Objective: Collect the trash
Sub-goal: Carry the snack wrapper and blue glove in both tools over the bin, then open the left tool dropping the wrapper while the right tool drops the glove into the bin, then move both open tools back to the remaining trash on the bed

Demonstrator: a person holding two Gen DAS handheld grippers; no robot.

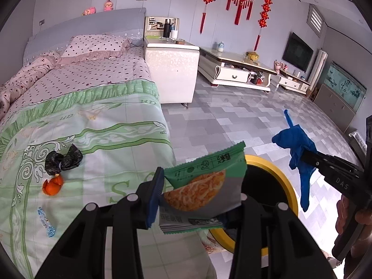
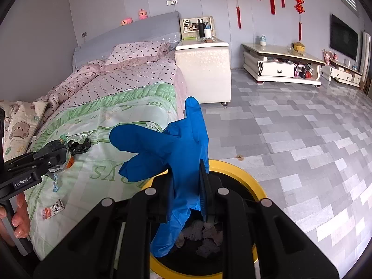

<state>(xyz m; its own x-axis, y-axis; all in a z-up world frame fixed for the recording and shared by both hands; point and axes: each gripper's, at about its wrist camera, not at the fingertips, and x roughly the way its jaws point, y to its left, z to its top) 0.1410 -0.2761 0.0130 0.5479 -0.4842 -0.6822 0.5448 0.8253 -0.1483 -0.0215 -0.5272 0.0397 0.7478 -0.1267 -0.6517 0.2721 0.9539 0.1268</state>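
Note:
My left gripper [image 1: 197,200] is shut on a green snack wrapper [image 1: 204,181] and holds it over the edge of the yellow-rimmed black bin [image 1: 288,186]. My right gripper [image 2: 186,197] is shut on a blue glove [image 2: 172,148] above the same bin [image 2: 246,179], which holds crumpled paper [image 2: 204,234]. On the bed lie a black bag [image 1: 64,159], orange peel [image 1: 53,184] and a small blue-white wrapper [image 1: 46,222]. In the right wrist view the left gripper [image 2: 55,155] sits over the black bag [image 2: 80,147]; a red-white wrapper [image 2: 52,209] lies nearer.
The bed [image 1: 97,121] with a green quilt fills the left. A white nightstand [image 1: 172,67] stands beside it. A low TV cabinet [image 1: 234,69] lines the far wall. Grey tiled floor [image 2: 302,139] spreads to the right.

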